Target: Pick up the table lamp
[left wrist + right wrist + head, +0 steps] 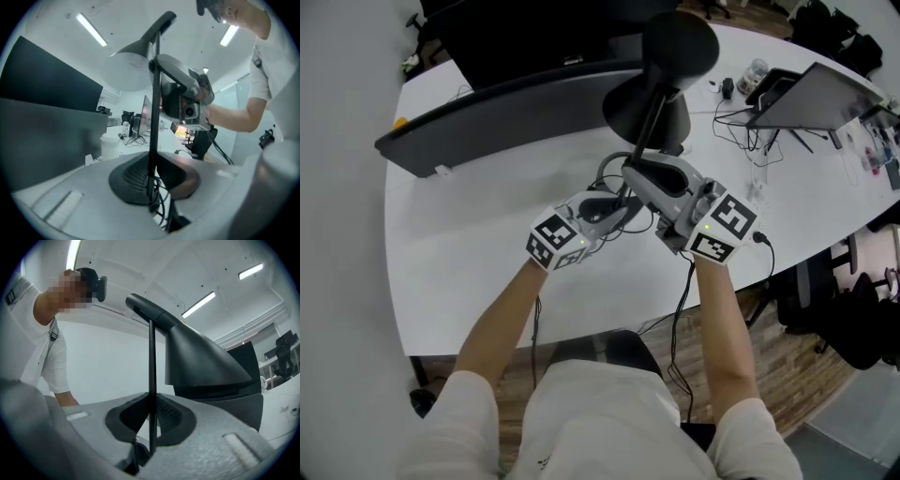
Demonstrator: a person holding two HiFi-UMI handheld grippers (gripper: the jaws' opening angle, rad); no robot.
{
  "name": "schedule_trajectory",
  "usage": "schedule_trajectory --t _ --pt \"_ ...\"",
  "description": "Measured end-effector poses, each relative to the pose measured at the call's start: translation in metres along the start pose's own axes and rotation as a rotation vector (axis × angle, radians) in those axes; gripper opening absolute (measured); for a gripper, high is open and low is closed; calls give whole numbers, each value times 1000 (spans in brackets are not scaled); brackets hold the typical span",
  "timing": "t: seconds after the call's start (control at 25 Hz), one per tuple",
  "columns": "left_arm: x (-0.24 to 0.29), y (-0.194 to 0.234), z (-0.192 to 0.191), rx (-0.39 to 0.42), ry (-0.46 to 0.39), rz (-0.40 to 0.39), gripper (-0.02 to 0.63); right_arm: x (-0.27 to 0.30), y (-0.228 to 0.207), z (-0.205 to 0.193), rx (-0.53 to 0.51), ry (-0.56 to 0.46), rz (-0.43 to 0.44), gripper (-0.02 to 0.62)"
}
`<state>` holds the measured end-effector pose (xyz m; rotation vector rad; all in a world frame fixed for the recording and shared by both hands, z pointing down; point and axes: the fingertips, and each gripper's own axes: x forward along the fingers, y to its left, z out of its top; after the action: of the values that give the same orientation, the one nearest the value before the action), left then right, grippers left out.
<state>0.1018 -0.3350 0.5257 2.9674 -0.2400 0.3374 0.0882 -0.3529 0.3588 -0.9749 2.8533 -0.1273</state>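
Note:
The black table lamp [649, 101] has a thin upright stem [643, 141] and a cone shade. Both grippers hold that stem from opposite sides, above the white table [459, 253]. My left gripper [620, 203] is shut on the stem [152, 122], which runs straight up between its pads, with the shade [133, 65] overhead. My right gripper [640, 178] is shut on the same stem [151, 380], with the shade [201, 364] to the right. The lamp's base is hidden. A black cable [161, 206] hangs by the stem below the left jaws.
A wide curved monitor [516, 103] stands just behind the lamp. At the right are a propped laptop [820, 94], loose cables [750, 136] and a small bottle [757, 70]. The table's front edge curves near my arms, above a chair [614, 352].

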Motion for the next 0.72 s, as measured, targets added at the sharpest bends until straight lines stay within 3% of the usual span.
schedule_trajectory --t 0.72 --pt "-16 -39 73 27 -11 70 44 -19 33 78 -27 -17 65 34"
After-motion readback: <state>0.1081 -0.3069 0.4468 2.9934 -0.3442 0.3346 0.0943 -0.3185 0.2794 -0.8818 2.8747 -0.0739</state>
